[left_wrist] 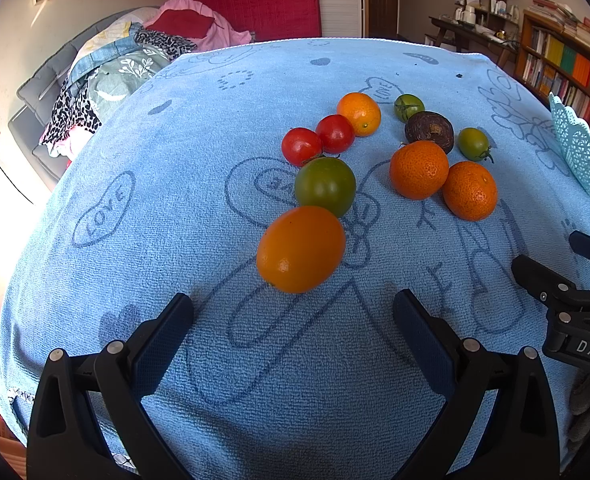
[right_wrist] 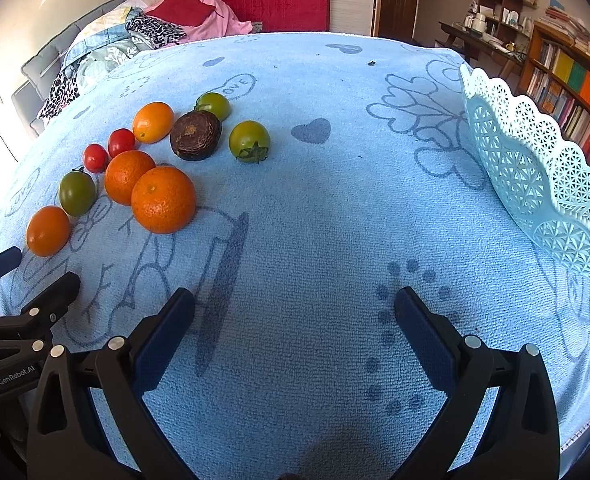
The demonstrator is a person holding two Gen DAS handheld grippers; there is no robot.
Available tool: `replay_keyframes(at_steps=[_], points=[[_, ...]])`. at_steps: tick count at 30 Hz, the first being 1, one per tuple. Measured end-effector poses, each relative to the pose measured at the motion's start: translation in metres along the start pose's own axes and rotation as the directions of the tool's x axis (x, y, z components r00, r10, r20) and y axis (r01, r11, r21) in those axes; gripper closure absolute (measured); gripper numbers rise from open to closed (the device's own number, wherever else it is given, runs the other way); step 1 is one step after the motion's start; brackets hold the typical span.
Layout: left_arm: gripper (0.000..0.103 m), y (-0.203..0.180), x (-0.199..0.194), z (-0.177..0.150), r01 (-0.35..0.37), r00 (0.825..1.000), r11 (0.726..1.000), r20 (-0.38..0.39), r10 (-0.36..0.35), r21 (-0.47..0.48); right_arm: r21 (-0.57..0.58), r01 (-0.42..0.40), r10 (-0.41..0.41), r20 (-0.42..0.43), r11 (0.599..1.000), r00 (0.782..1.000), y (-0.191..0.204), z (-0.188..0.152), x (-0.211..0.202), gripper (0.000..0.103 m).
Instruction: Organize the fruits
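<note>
Several fruits lie on a blue towel (left_wrist: 175, 240). Nearest my left gripper (left_wrist: 293, 308) is an orange kumquat (left_wrist: 301, 249), just ahead of its open, empty jaws. Behind it are a green tomato (left_wrist: 325, 186), two red tomatoes (left_wrist: 302, 145), another kumquat (left_wrist: 359, 113), two mandarins (left_wrist: 419, 169), a dark brown fruit (left_wrist: 429, 130) and two small green tomatoes (left_wrist: 473, 143). My right gripper (right_wrist: 295, 308) is open and empty over bare towel, right of the fruits; the nearest mandarin (right_wrist: 163, 199) is to its upper left. A pale blue lace basket (right_wrist: 535, 168) stands at the right.
The towel (right_wrist: 315, 200) covers the whole table. The other gripper shows at each view's edge, the right one in the left wrist view (left_wrist: 567, 292). Behind are a sofa with clothes (left_wrist: 107, 76), a red hanging, and a bookshelf (right_wrist: 567, 80) at the right.
</note>
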State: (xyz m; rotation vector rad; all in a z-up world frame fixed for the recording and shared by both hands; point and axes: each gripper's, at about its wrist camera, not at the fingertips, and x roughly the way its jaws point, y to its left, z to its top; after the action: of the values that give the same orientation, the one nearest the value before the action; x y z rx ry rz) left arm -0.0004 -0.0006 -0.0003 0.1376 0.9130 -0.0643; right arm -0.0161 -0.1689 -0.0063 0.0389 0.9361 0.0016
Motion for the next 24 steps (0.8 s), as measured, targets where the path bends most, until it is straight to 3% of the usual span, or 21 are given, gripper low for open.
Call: replay_keyframes(at_steps=[13, 18, 24], points=[[0.005, 0.009, -0.006, 0.004, 0.035, 0.999, 0.999, 0.001, -0.035, 0.009, 0.003, -0.048, 0.048, 0.061, 0.999, 0.997, -0.001, 0.0, -0.014, 0.002], [0.005, 0.014, -0.022, 0.011, -0.006, 0.998, 1.0, 0.068, 0.005, 0.021, 0.014, -0.103, 0.101, 0.115, 0.995, 0.988, 0.001, 0.005, -0.029, 0.002], [0.005, 0.038, -0.04, 0.025, -0.023, 0.992, 0.999, 0.123, 0.027, -0.033, -0.031, -0.17, 0.172, 0.151, 0.985, 0.973, 0.019, 0.009, -0.037, 0.003]])
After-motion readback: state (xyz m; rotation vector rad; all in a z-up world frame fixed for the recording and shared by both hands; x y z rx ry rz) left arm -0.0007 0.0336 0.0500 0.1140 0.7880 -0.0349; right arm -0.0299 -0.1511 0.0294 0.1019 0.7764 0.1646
